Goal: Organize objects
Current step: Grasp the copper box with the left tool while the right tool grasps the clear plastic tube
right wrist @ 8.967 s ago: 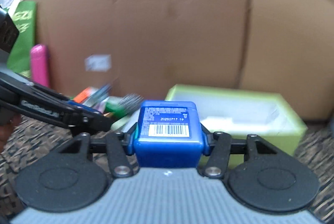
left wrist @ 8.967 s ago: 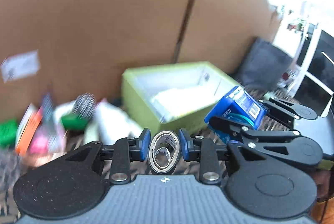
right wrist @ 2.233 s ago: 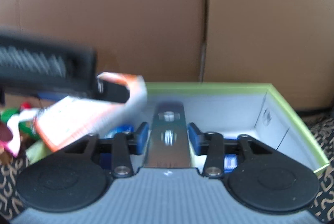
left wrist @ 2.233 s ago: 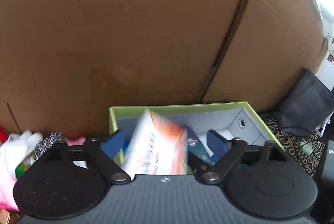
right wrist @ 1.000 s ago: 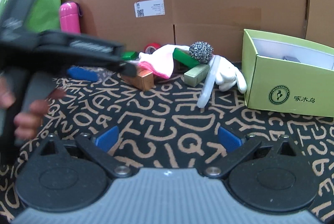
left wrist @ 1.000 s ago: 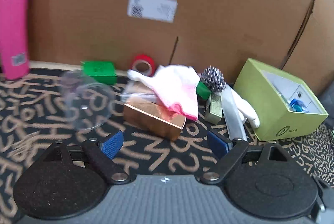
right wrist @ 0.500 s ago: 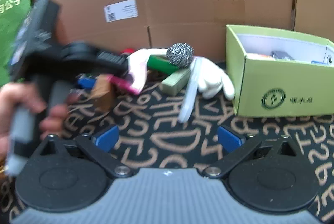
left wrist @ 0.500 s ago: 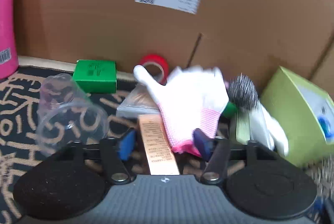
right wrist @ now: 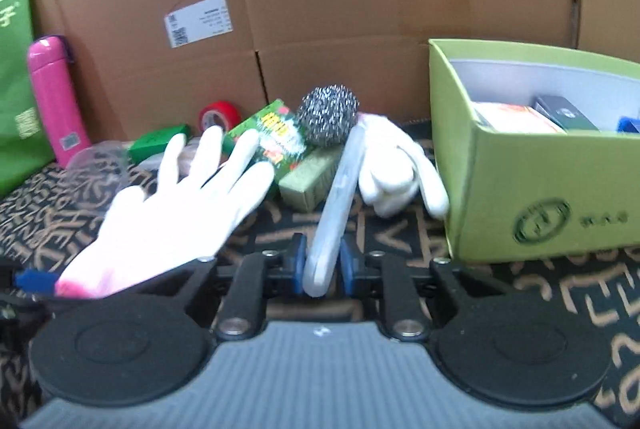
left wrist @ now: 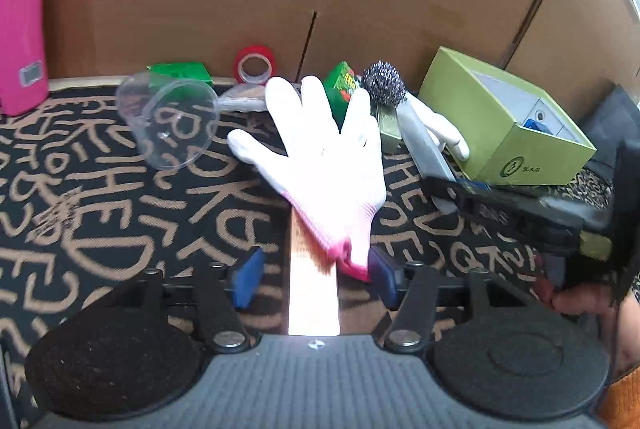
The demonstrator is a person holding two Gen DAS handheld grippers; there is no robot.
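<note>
Both grippers are closing in on the pile beside the green box, each over its own item, where a second ago they were hanging wide over the mat.

From the left wrist, the left gripper [left wrist: 314, 279] is standing partly parted, its jaws having just reopened a little, astride the copper box [left wrist: 313, 303] with the white glove [left wrist: 328, 157] draped across it, left of the green box [left wrist: 502, 133]; no pad is pressing yet. From the right wrist, the right gripper [right wrist: 322, 267], jaws just having closed, is pinching the clear plastic strip [right wrist: 338, 197], just left of the green box [right wrist: 532, 189]. Picking up seems to be the step in hand; next, probably lifting the strip clear of the second glove [right wrist: 394, 169] and carrying it over the box rim.
</note>
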